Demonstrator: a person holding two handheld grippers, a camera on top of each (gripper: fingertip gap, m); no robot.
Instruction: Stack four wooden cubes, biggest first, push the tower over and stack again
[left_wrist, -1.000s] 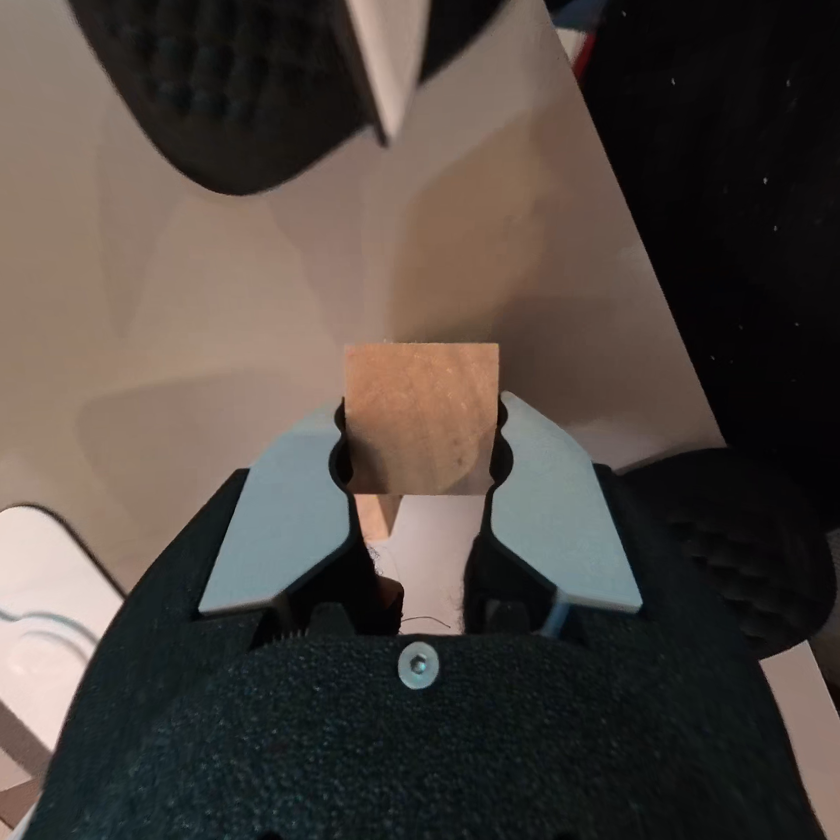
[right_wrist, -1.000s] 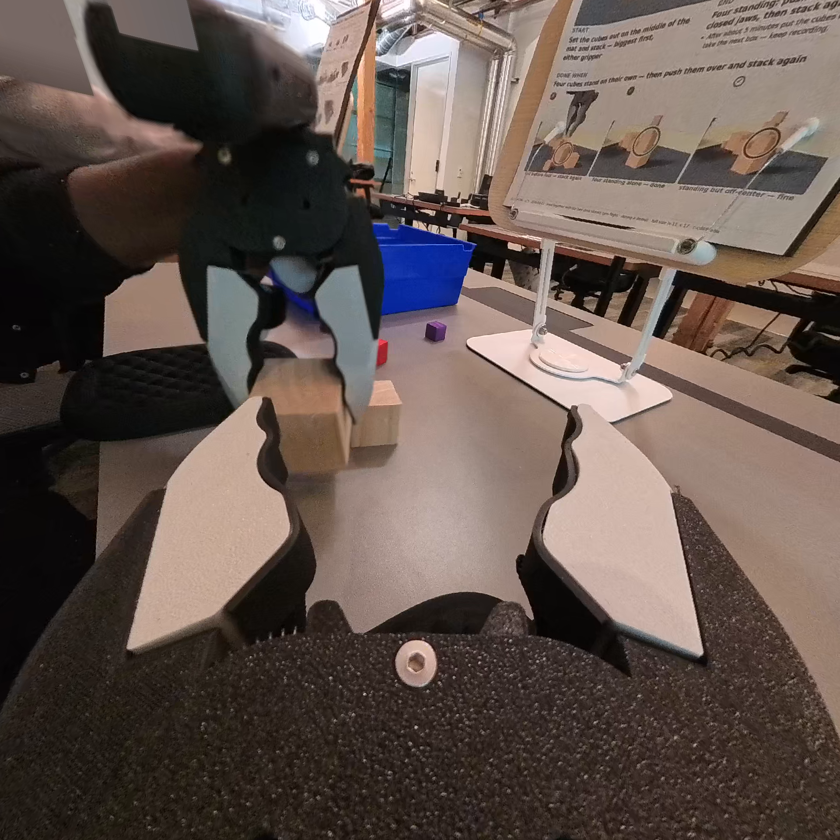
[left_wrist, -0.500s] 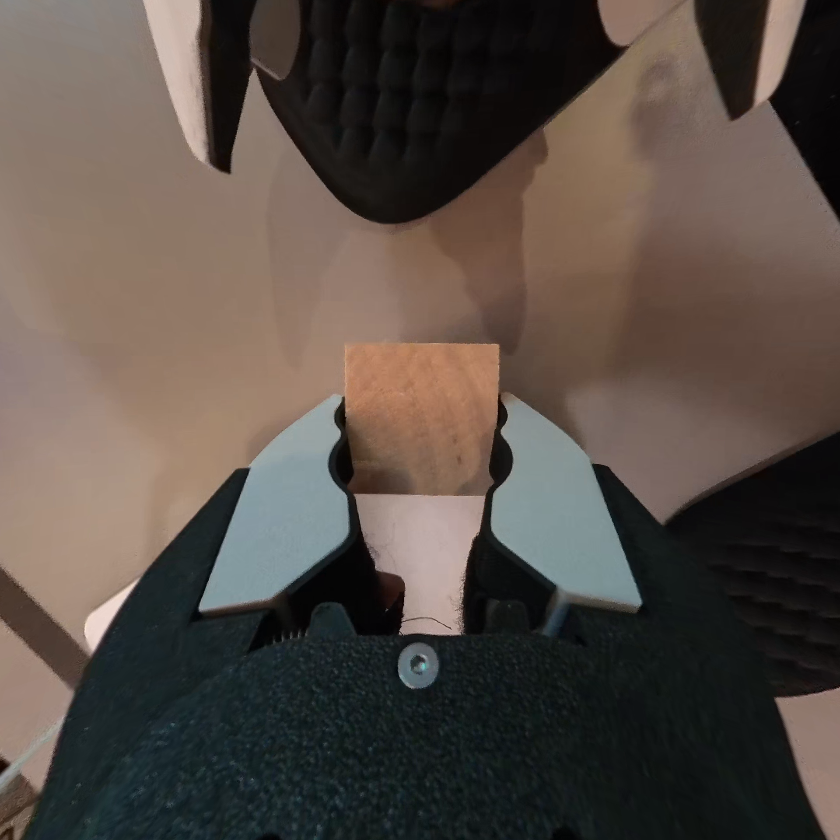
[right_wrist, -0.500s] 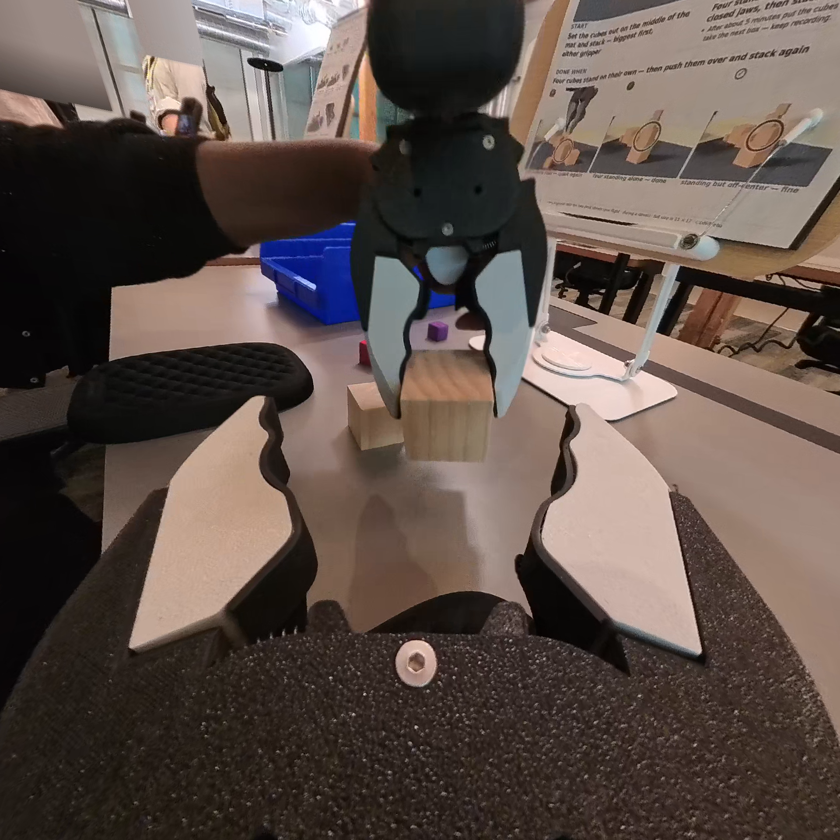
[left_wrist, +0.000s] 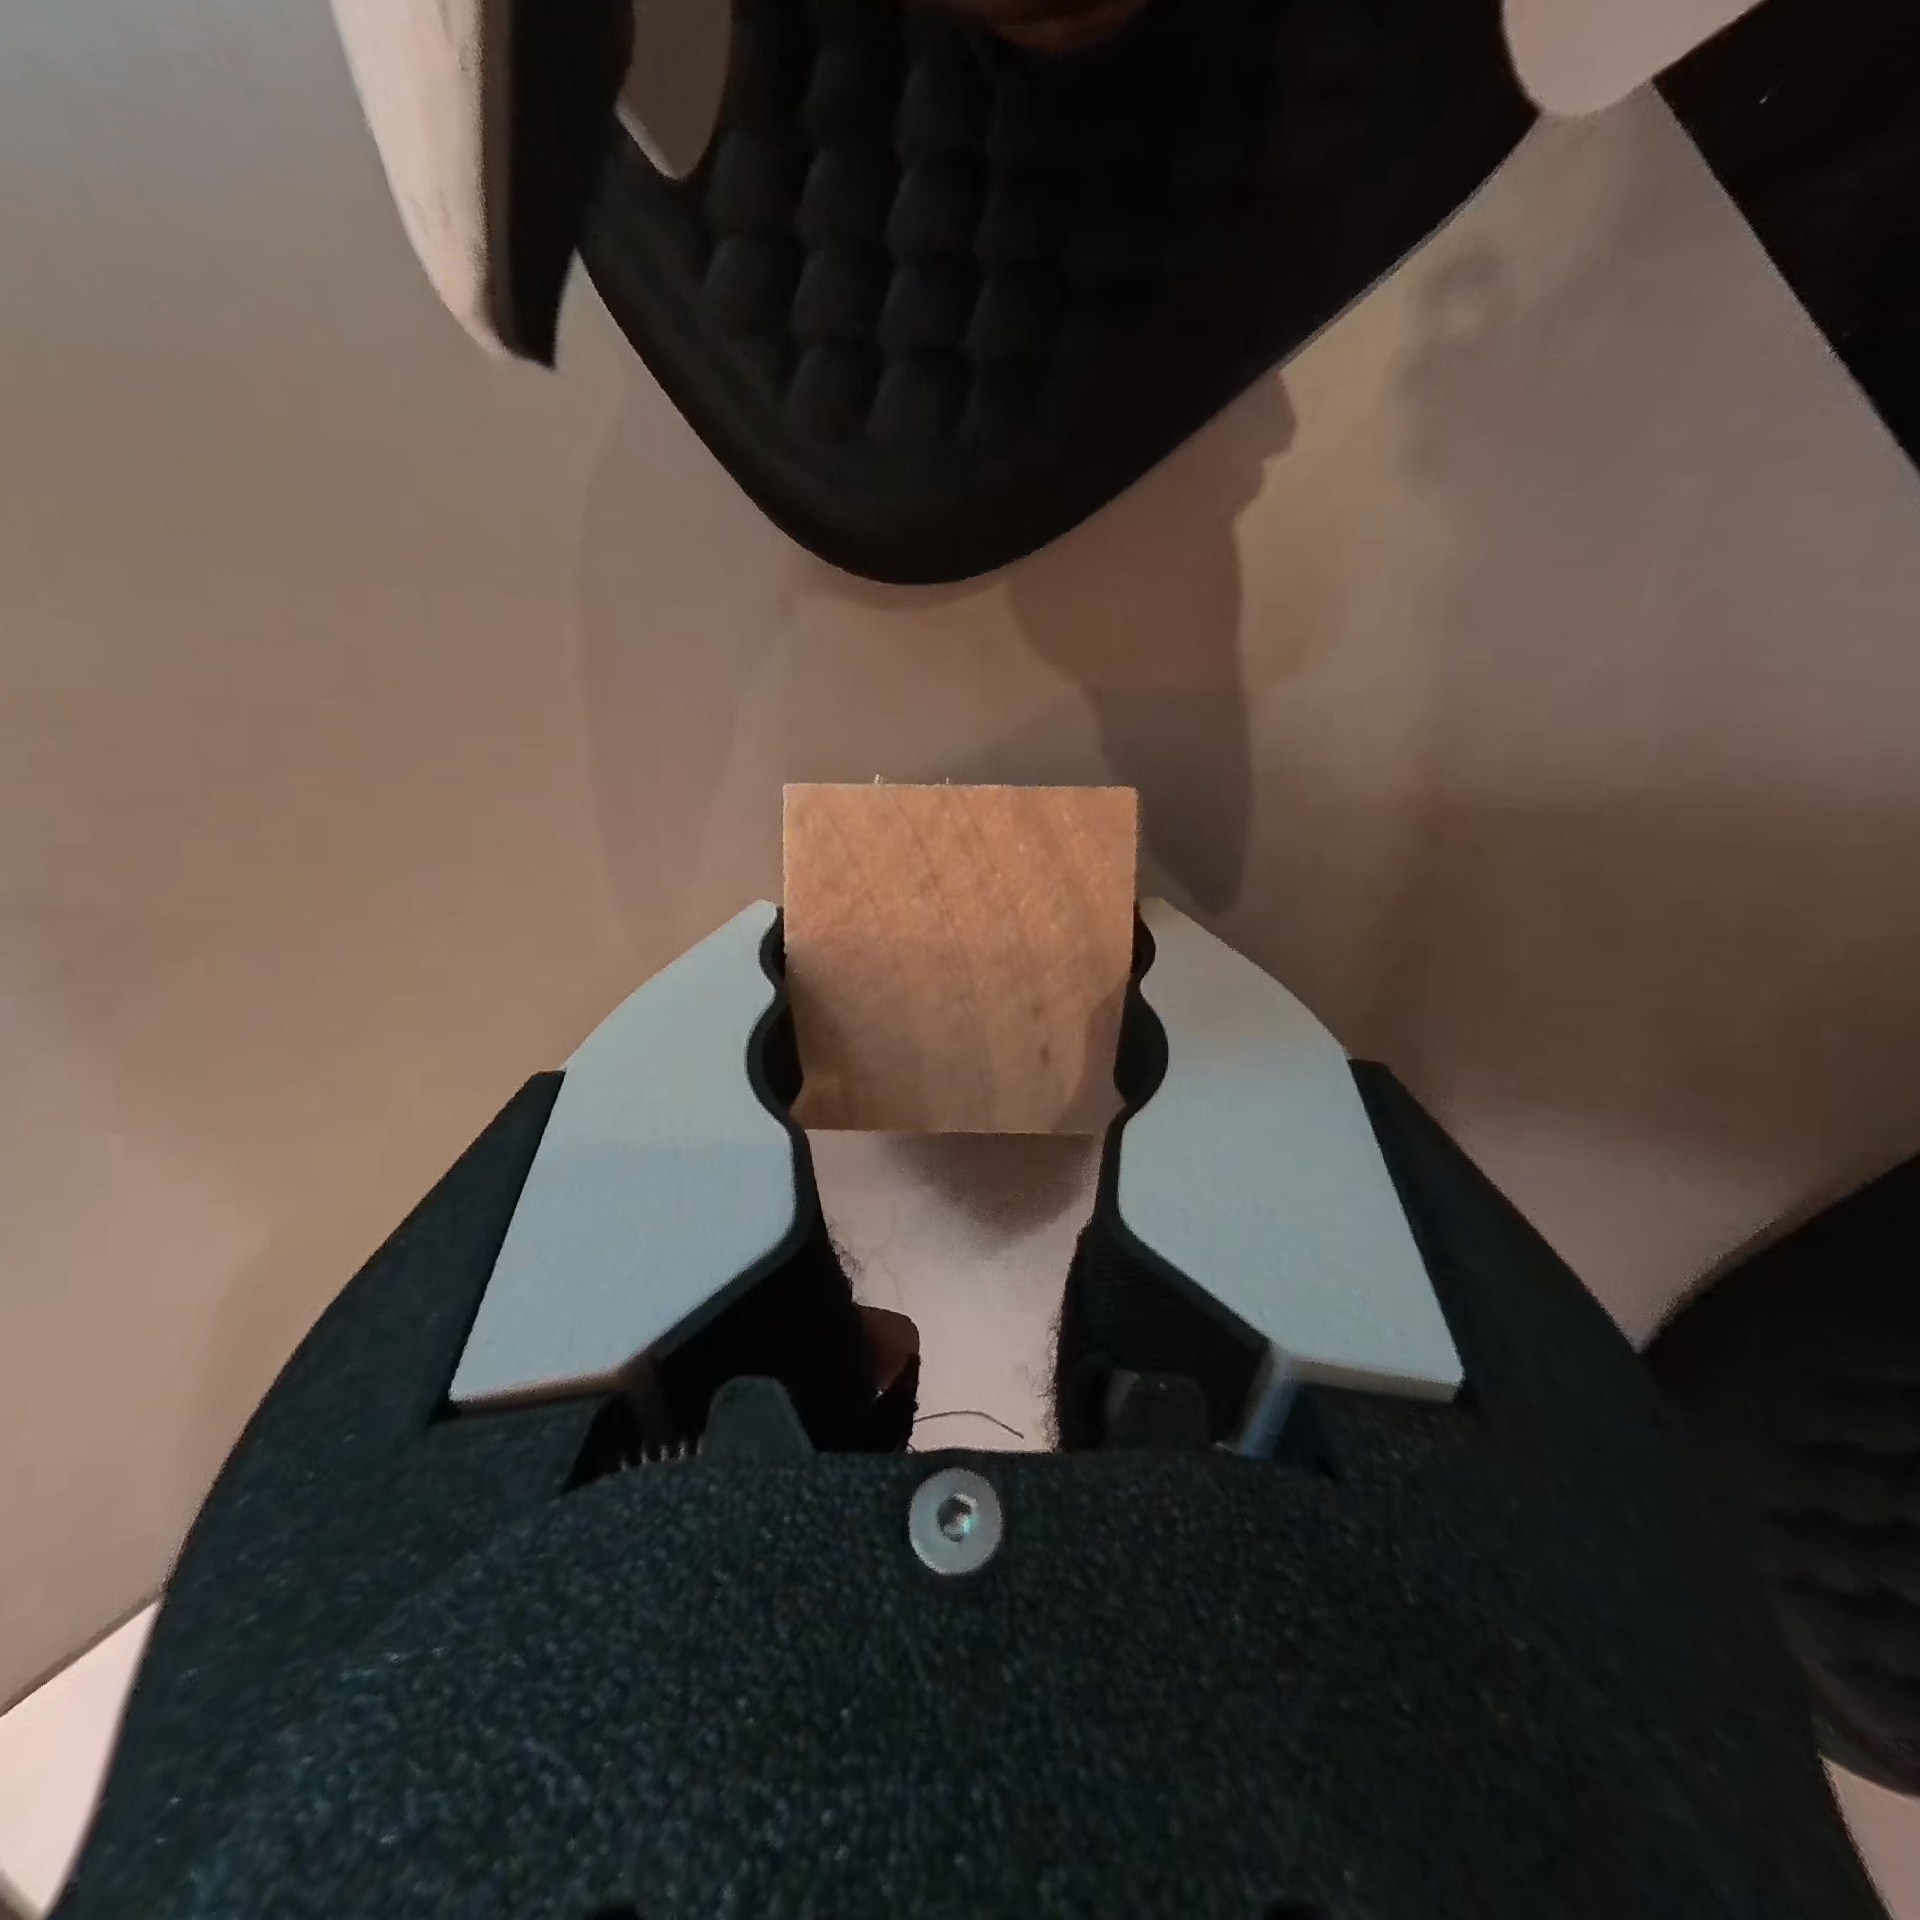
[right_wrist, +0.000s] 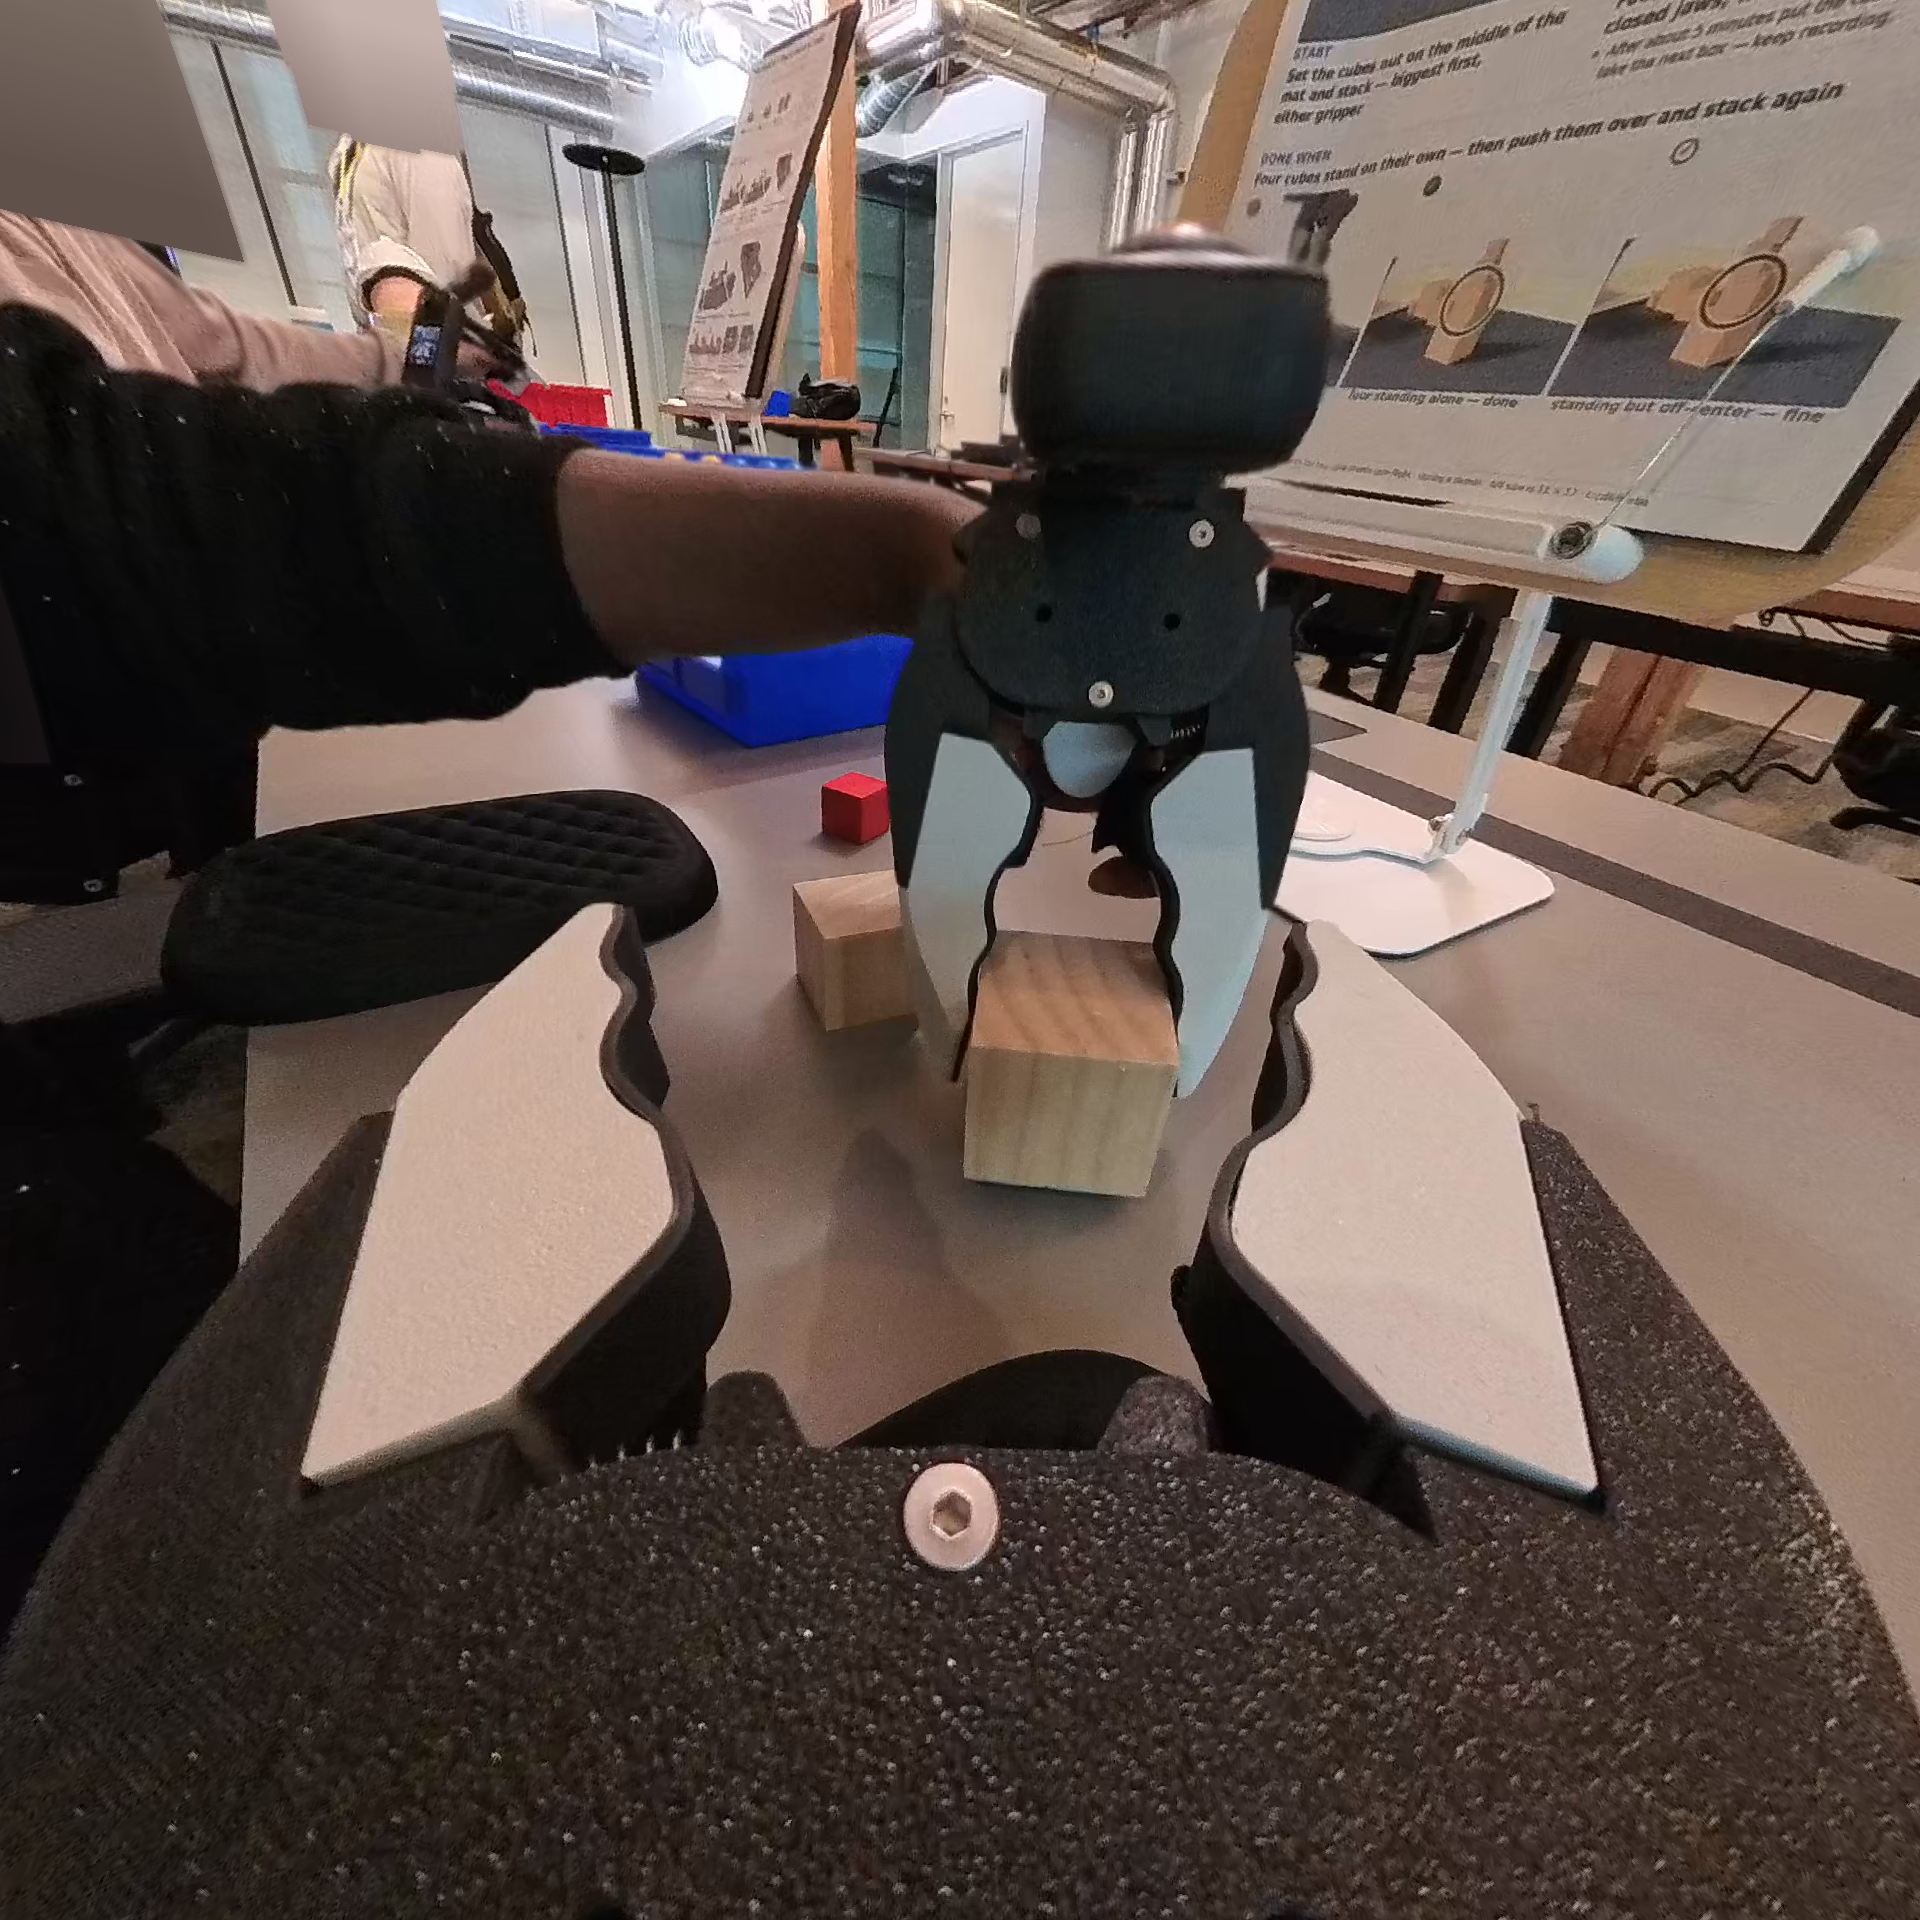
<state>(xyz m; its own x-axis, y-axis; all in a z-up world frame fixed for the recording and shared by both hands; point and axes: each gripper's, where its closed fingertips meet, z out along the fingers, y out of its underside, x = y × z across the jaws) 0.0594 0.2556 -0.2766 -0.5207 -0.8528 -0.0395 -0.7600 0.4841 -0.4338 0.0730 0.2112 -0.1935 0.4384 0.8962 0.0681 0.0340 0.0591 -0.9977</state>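
The left hand-held gripper (left_wrist: 958, 935) is closed on a large wooden cube (left_wrist: 956, 956), with both fingers pressed against opposite sides of it. In the right wrist view the same left hand-held gripper (right_wrist: 1070, 1039) is seen pointing down, and the large wooden cube (right_wrist: 1070, 1101) is held with its underside at the grey worktop (right_wrist: 1558, 1091); whether it rests there cannot be told. The right hand-held gripper (right_wrist: 961, 1049) is spread wide with nothing between its fingers, and it is held low over the worktop, just in front of the cube. A smaller wooden cube (right_wrist: 847, 961) is seen just behind and left of the held one, and a small red cube (right_wrist: 854, 808) lies farther back. A black quilted pad (right_wrist: 436, 888) lies to the left, a blue bin (right_wrist: 790, 686) at the back, and a white stand (right_wrist: 1455, 883) carrying a printed board at the right. A dark sleeve (right_wrist: 260, 561) reaches across to the left hand-held gripper.
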